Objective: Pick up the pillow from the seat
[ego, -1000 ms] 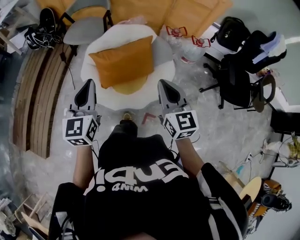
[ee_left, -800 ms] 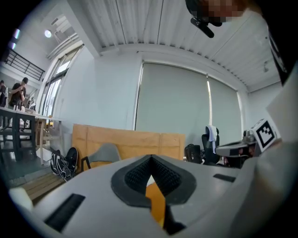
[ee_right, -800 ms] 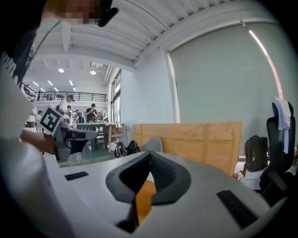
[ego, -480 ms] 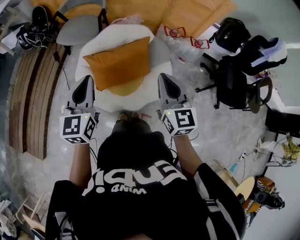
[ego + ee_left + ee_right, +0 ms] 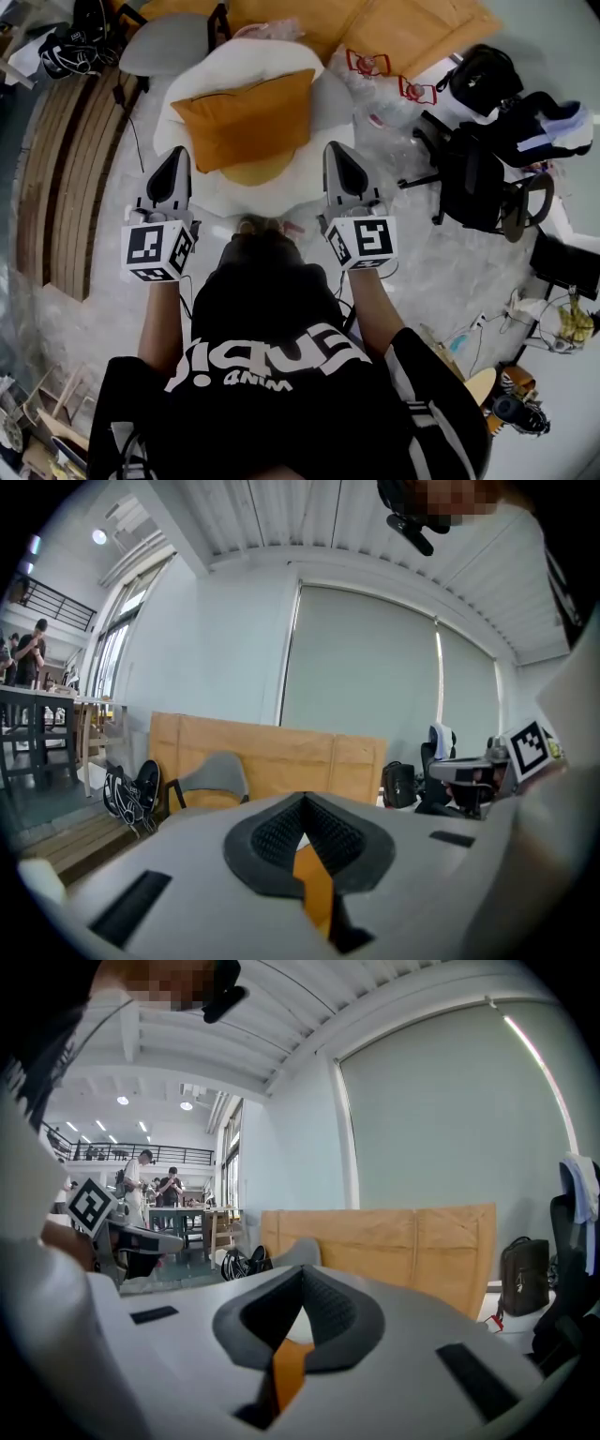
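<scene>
lying on white seat (image 5: pixel 246 62): orange pillow (image 5: pixel 242 117). left gripper (image 5: pixel 177 153), right gripper (image 5: pixel 334 148) both closed, empty, pointing at seat front.

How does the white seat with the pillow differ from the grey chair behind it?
The white seat is rounded and cushiony; the grey chair is a thin shell on a dark frame. The white seat carries the orange pillow; the grey chair's seat is bare. The white seat looks broader than the grey chair. Both are single-person seats.
</scene>
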